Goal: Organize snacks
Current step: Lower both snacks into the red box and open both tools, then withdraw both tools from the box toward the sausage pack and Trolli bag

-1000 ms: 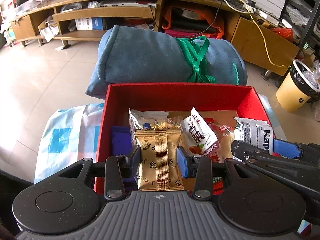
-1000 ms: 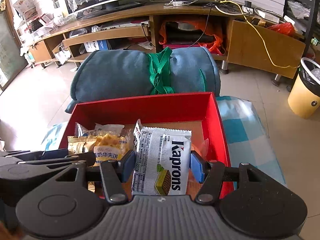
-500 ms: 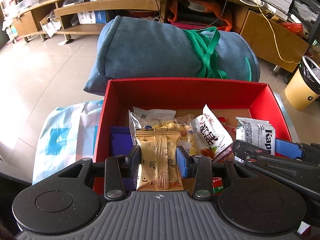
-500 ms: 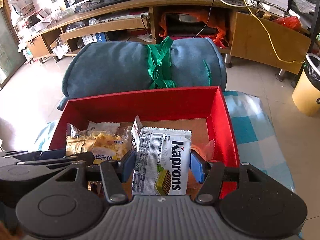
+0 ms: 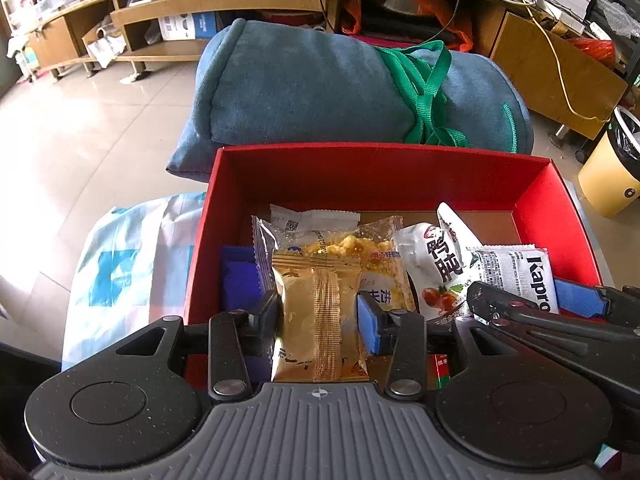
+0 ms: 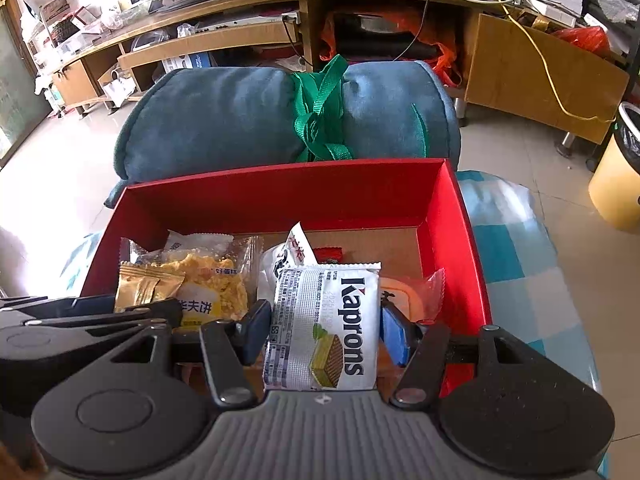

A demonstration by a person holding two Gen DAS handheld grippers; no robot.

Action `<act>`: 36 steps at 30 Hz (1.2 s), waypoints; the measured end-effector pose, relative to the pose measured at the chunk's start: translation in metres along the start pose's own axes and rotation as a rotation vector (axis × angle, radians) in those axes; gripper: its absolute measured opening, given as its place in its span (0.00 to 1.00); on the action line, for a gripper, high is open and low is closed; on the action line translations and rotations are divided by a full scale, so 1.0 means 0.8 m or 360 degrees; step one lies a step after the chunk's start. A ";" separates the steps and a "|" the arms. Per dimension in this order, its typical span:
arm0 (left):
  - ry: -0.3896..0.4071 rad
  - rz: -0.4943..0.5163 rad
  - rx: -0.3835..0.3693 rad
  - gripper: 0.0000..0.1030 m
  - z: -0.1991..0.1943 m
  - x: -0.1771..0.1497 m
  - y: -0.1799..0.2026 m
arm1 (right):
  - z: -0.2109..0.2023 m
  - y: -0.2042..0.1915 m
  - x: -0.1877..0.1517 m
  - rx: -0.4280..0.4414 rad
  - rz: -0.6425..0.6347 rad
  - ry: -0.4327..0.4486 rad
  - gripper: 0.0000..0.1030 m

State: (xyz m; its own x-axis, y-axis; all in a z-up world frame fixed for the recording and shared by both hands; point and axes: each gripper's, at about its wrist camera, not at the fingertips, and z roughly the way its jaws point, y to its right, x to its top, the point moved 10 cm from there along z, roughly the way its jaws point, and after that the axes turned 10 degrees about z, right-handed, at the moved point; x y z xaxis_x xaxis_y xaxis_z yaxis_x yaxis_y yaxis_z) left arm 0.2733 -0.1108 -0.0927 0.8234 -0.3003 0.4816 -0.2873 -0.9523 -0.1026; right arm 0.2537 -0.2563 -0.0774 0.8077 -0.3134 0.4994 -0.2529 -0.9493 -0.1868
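Both jaws are closed on packets: the left gripper point(image 5: 319, 312) pinches a gold packet point(image 5: 318, 308), the right gripper point(image 6: 323, 326) a white wafer packet point(image 6: 326, 326), each held over the near end of the red box point(image 6: 280, 196). This looks like the placing step; next, each needs lowering into a free spot before release. Besides those two, I count about five loose packets inside, though overlap makes this uncertain.

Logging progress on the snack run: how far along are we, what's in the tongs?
Done: several packets already lie in the red box, including a yellow cracker packet. In hand: the left tongs clamp a gold packet; the right tongs clamp the Kaprons wafer, both over the box. Left: releasing both. Whether more snacks wait outside the box isn't visible.
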 end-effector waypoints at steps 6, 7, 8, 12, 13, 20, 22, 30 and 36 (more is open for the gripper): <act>-0.0004 0.0000 0.0027 0.62 0.000 0.000 -0.004 | 0.001 0.003 0.000 -0.0017 -0.0004 -0.0002 0.52; -0.0001 -0.0001 0.0037 0.66 0.000 -0.001 -0.007 | 0.001 0.005 0.001 -0.0022 -0.0001 -0.0004 0.54; 0.0000 -0.0002 0.0033 0.66 0.000 -0.001 -0.008 | 0.002 0.005 0.001 -0.0023 0.0001 -0.0006 0.55; 0.0005 -0.0009 0.0024 0.67 -0.004 -0.001 -0.009 | 0.000 0.005 0.001 -0.0028 -0.0003 0.0001 0.57; 0.0010 -0.0010 0.0024 0.67 -0.006 0.000 -0.009 | -0.002 0.005 0.002 -0.0029 -0.0008 0.0007 0.57; 0.0046 -0.0025 0.0001 0.72 -0.019 0.002 -0.013 | -0.017 0.006 0.008 -0.0022 -0.0017 0.0055 0.61; 0.0056 -0.0025 -0.0005 0.72 -0.024 0.001 -0.012 | -0.024 0.005 0.009 -0.0015 -0.0014 0.0070 0.61; 0.0095 -0.0028 -0.0029 0.74 -0.042 -0.002 -0.013 | -0.043 0.004 0.010 0.0008 -0.0018 0.0109 0.63; 0.0122 -0.0030 -0.0038 0.75 -0.053 -0.005 -0.013 | -0.054 0.012 0.007 0.0004 -0.0002 0.0122 0.63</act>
State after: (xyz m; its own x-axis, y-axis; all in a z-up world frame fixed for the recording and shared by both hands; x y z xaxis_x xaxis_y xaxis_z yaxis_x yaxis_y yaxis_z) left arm 0.2524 -0.0972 -0.0565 0.7891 -0.2763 0.5486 -0.2844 -0.9560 -0.0725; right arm 0.2328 -0.2680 -0.0394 0.7650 -0.3132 0.5628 -0.2505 -0.9497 -0.1880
